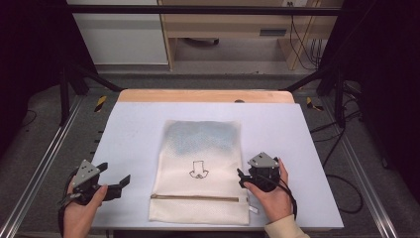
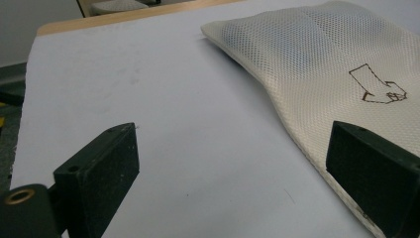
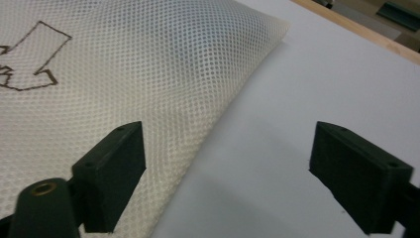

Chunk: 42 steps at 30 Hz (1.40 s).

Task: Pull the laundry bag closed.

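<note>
In the high view, a cream mesh bag (image 1: 200,168) is seen lying flat at the centre of the pale table (image 1: 133,129), its zipper (image 1: 195,199) running across the lower part. The left claw (image 1: 121,182) is held at lower left, well apart from the bag, jaws spread; the right claw (image 1: 242,178) is held just beside the bag's right edge. In the left gripper view, the bag (image 2: 317,64) fills the upper right, and nothing is gripped between the open jaws. In the right gripper view, the bag (image 3: 124,64) spreads across the left, its edge lying between open jaws.
</note>
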{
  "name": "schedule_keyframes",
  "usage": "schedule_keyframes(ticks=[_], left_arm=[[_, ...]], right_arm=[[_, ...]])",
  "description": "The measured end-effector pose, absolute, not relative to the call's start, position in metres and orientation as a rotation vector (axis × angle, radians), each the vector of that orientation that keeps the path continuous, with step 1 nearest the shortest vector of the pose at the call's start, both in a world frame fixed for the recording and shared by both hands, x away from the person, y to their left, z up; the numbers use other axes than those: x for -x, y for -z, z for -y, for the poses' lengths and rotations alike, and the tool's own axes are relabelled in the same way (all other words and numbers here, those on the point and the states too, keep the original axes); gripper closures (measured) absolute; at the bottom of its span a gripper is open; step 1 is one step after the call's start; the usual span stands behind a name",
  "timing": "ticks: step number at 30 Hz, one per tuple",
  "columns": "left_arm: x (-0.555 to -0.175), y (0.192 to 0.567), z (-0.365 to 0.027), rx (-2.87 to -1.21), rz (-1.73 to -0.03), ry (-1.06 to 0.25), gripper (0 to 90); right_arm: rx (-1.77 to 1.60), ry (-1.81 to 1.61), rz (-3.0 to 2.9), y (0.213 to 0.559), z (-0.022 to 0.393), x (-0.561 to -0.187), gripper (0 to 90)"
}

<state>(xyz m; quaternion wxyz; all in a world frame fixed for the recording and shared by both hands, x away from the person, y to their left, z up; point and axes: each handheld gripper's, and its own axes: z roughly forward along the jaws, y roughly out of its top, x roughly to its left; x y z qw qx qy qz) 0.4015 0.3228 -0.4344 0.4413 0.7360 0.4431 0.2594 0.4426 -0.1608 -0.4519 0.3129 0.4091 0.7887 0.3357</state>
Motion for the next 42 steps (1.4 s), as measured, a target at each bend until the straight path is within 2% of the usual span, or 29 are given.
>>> schedule_keyframes(ticks=[3, 8, 10, 13, 23, 34, 42], left_arm=[[-0.400, 0.434, -0.326, -1.797, -1.120, -0.619, 6.6], [-0.399, 0.431, -0.328, -1.786, -1.142, -0.647, 7.0], [-0.398, 0.430, -0.328, -1.780, -1.143, -0.646, 7.0], [-0.396, 0.430, -0.329, -1.810, -1.137, -0.656, 6.9], [-0.386, 0.433, -0.337, -1.892, -1.071, -0.701, 6.1], [-0.391, 0.435, -0.342, -1.905, -1.103, -0.691, 6.1], [-0.394, 0.440, -0.341, -1.929, -1.114, -0.657, 6.3]], right_arm=[[-1.051, -0.893, -2.083, 0.450, 0.159, -0.441, 17.7], [-1.003, -0.888, -2.119, 0.447, 0.152, -0.437, 23.2], [-0.962, -0.885, -2.165, 0.443, 0.145, -0.433, 29.9], [-0.925, -0.899, -2.206, 0.439, 0.136, -0.429, 30.1], [-0.773, -0.912, -2.410, 0.418, 0.077, -0.419, 38.8], [-0.640, -0.895, -2.568, 0.402, 0.031, -0.424, 40.5], [-0.590, -0.916, -2.649, 0.398, 0.009, -0.429, 52.9]])
